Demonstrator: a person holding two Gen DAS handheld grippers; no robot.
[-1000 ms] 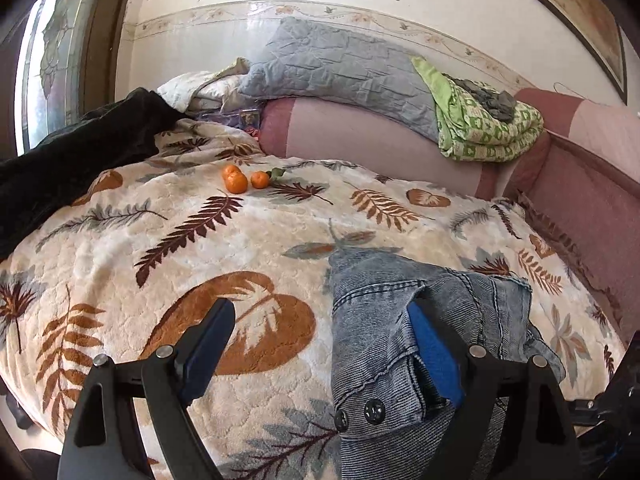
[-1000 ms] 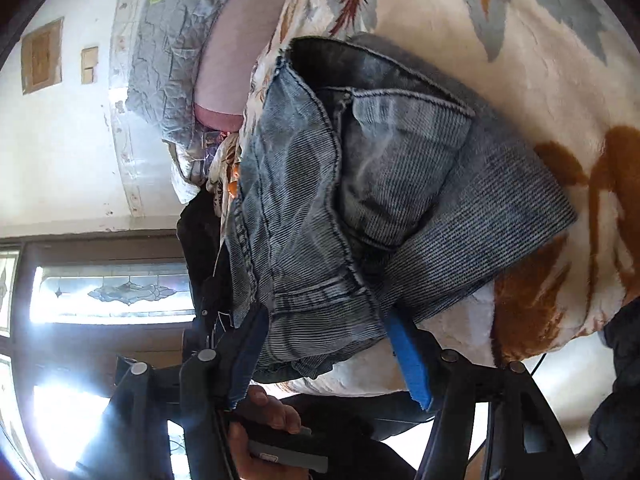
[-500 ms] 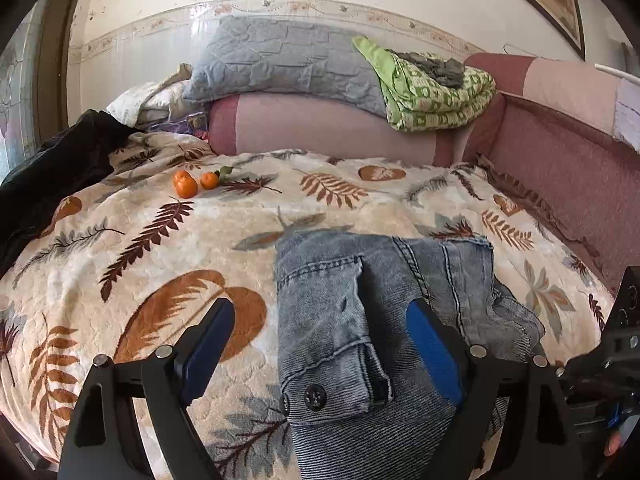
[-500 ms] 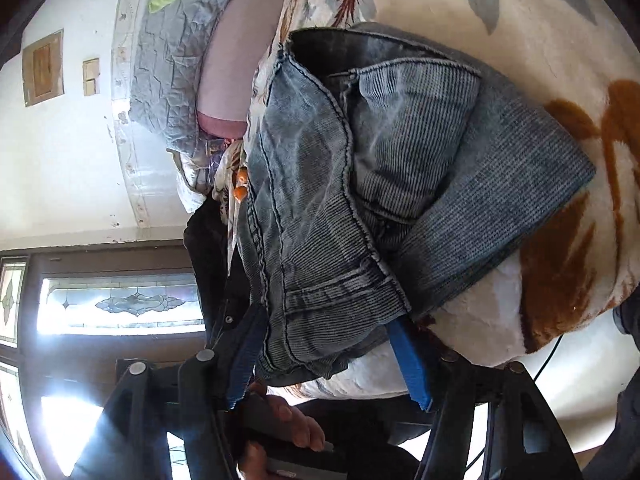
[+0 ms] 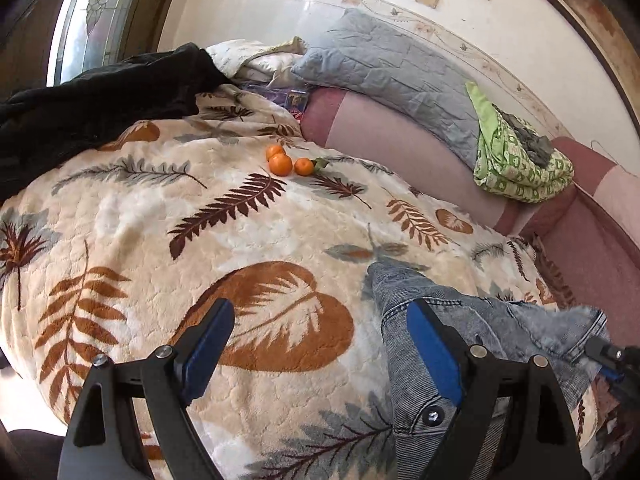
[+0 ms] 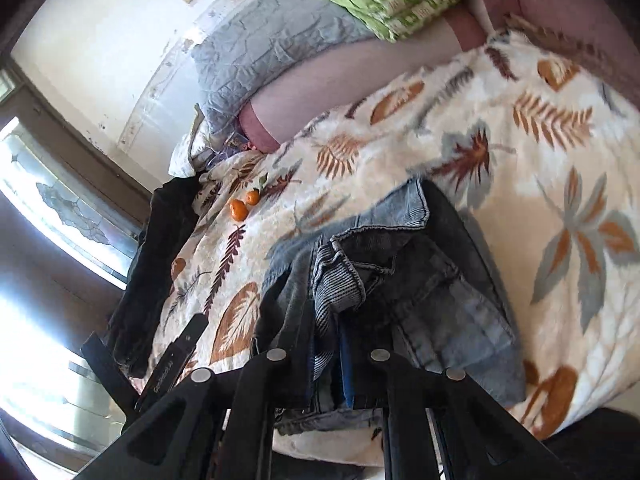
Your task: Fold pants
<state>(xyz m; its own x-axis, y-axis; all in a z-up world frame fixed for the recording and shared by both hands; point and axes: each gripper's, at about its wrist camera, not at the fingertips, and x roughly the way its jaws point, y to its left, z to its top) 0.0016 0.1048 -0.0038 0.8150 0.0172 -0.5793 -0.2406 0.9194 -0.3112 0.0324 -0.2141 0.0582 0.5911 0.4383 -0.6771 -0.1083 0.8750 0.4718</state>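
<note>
The folded blue denim pants lie on the leaf-patterned blanket near the bed's front edge. My left gripper is open and empty above the blanket, its right finger over the left edge of the pants. In the right wrist view the pants are bunched and lifted a little at the near end. My right gripper is shut on the pants, with denim pinched between its blue pads. The right gripper also shows at the right edge of the left wrist view.
Three oranges sit on the blanket toward the back. A black garment lies at the left. A grey pillow and a folded green cloth rest on the pink bolster by the wall.
My right gripper has closed on the near edge of the pants and rotated. My left gripper has swung left, off the middle of the pants, and stays open.
</note>
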